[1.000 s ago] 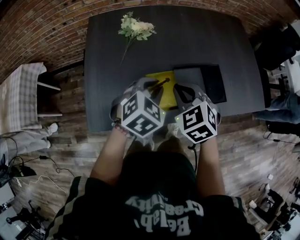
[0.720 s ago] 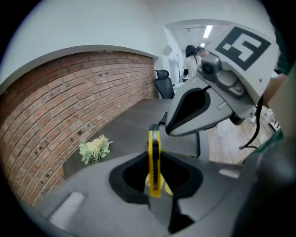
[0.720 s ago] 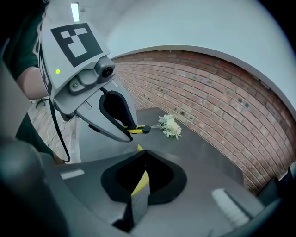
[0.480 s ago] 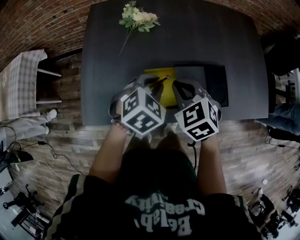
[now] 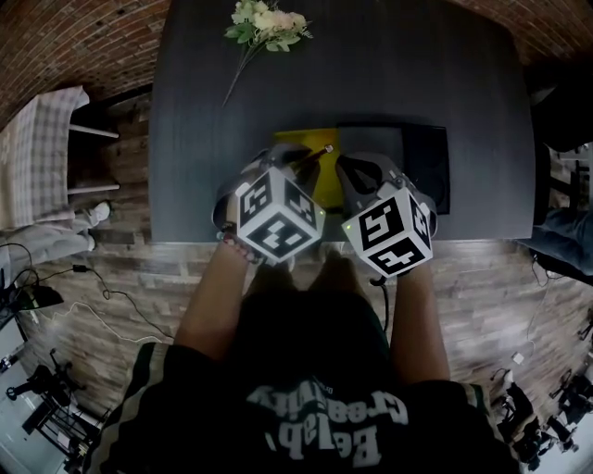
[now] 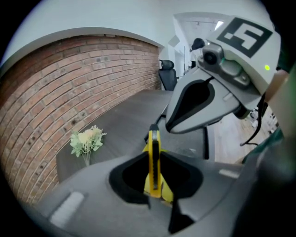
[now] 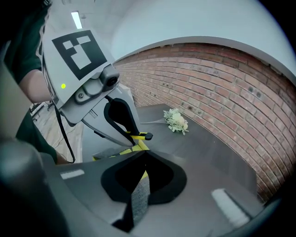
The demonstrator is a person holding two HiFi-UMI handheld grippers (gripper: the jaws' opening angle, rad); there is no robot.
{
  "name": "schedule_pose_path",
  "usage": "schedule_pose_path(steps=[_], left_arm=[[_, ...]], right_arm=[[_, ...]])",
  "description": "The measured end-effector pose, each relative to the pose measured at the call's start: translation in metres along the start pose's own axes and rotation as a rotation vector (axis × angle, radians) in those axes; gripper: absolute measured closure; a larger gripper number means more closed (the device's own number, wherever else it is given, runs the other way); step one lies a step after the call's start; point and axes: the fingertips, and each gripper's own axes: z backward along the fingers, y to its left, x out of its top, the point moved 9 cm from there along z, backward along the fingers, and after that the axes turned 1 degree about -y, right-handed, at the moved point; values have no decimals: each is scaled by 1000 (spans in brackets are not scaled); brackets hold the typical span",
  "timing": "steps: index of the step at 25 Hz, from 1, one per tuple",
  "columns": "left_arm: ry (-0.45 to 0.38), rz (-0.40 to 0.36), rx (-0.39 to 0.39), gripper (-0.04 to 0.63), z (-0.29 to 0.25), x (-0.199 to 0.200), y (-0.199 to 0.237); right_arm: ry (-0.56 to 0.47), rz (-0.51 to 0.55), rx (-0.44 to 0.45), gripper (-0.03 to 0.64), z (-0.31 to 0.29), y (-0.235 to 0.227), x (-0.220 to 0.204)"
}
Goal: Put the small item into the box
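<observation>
- Knife in hand: the left gripper (image 5: pixel 296 167) clamps a slim yellow utility knife (image 6: pixel 153 159) with a black strip down its spine, jaws partly closed against its two flat sides.
- Seen along the left gripper's own jaws, the knife stands on edge between them, and its black tip sticks out past the fingertips.
- From the right gripper view, the knife runs roughly level, its tip pointing toward the right gripper (image 7: pixel 141 180).
- Right gripper's jaws are drawn together with nothing between them. It is held just beside the left one, over the table's near edge.
- Knife is held over the near part of the open yellow box (image 5: pixel 293 142), clear of its floor, gripped and not resting inside.
- Box sits at the near middle of the dark table (image 5: pixel 426 83), with a dark flat panel (image 5: pixel 400 148) touching its right side; whether that panel is the lid is unclear.
- Sprig of pale artificial flowers (image 5: pixel 267 20) lies at the table's far edge, well apart from box and grippers.
- Brick wall (image 7: pixel 222 83) runs behind the table.
</observation>
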Motion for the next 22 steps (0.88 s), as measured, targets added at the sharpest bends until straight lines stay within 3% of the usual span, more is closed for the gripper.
schedule_pose_path(steps=[22], left_arm=[[82,87,-41,523,-54,-21,9]], right_arm=[[29,-31,89,611,-38,-18,-25]])
